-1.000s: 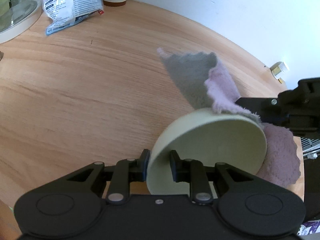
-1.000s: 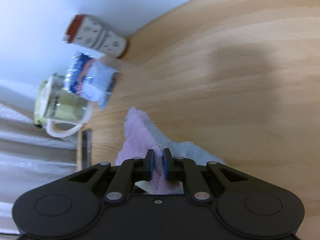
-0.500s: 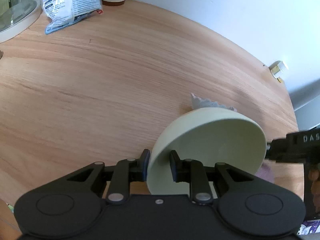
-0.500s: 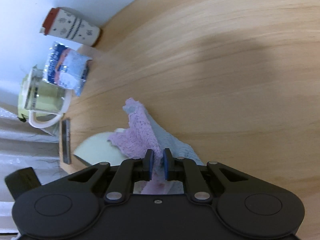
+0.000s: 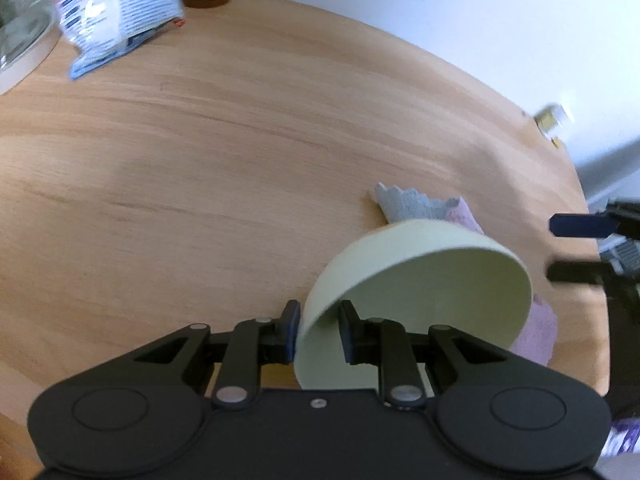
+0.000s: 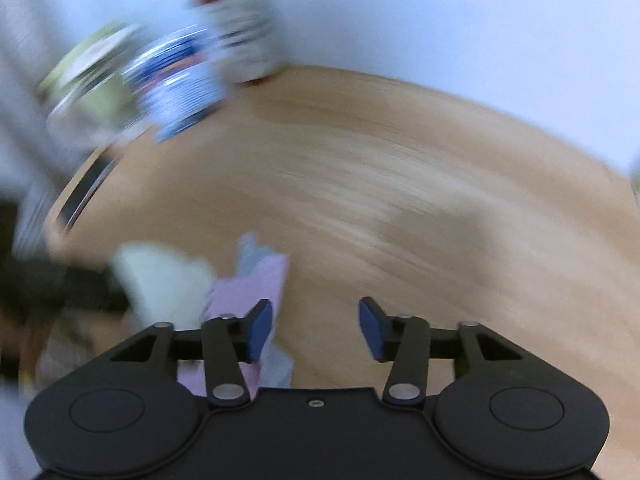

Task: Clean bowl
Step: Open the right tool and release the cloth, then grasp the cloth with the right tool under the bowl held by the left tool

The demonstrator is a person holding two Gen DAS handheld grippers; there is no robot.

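L gripper pinches the near-left rim of the bowl, tilted on edge w/ mouth facing right. R gripper jaws opening, nothing btwn them; cloth lies just left of its left finger, behind bowl on table

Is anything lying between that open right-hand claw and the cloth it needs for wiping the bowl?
Nothing visible. The cloth lies on the table just left of the opening right gripper, with nothing between its jaws. The left gripper holds the bowl.
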